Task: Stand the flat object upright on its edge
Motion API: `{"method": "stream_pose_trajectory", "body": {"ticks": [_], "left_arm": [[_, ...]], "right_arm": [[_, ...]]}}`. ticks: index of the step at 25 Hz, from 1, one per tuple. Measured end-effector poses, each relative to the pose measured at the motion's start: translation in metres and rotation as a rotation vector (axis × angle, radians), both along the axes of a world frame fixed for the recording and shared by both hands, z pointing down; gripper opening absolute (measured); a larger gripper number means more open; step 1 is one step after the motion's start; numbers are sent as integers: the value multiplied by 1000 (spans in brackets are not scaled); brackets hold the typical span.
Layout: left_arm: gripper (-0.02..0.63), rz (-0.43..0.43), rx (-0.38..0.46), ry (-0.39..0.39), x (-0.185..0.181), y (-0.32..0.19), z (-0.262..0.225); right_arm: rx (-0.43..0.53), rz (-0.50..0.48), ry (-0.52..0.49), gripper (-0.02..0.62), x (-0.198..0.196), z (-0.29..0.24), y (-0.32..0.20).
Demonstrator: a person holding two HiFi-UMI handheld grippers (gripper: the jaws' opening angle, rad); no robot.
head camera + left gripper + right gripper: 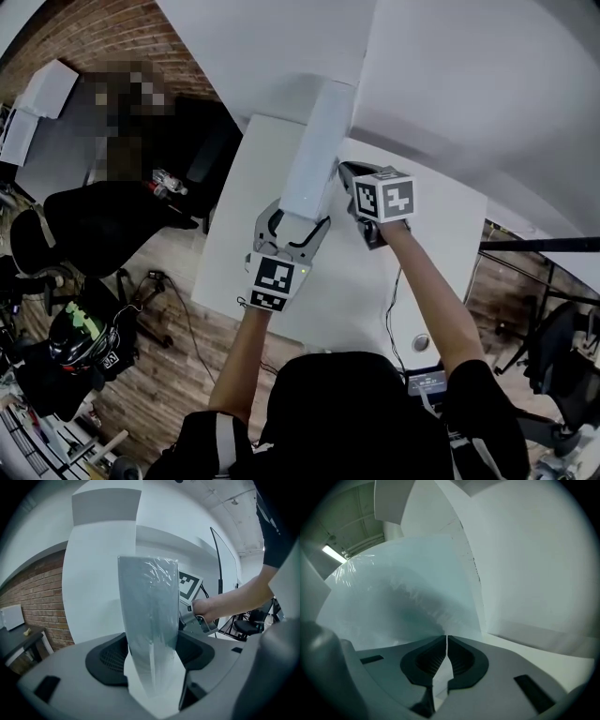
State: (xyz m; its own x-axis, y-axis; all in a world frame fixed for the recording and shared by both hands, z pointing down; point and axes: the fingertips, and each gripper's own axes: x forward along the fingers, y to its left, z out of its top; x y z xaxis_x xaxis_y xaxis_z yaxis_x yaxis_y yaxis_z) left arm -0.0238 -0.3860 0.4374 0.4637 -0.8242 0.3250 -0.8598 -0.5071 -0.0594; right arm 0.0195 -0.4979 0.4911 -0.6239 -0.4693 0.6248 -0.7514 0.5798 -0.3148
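Pads [111, 660] of the left gripper [152, 674] are pressed onto the flat object [150, 611], one dark ribbed pad on each broad face, so the near end of the object is pinched between them. From that grip the object runs straight out along the jaws as a long, pale grey-blue panel in glossy, creased clear wrap.

The right gripper [446, 641] has its jaws pressed together, with only a hairline slit between the pads and nothing seen between them. Its closed tip sits right at the wrapped face of the flat object [393, 602], which fills most of that view; actual contact cannot be made out.

In the head view the flat object [314, 150] stretches away from the left gripper [292, 232] over the white table [441, 272], and the right gripper [349, 176] comes in against its right-hand side about halfway along. Each gripper carries its marker cube [385, 195] toward the person. The person's right hand [206, 609] shows past the object in the left gripper view, with a brick wall [28, 597] off to the left.
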Motion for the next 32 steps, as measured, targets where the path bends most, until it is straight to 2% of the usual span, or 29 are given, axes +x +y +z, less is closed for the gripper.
{"method": "stream_pose_trajectory", "body": {"ticks": [15,32], "left_arm": [[307,13,13,-31,-1,-34,0],[307,17,31,-35,4,-47,3]], "right_arm": [[3,-1,-18,46,-4,4,-26],[-7,11,-34,47,-1,8,-29]]}}
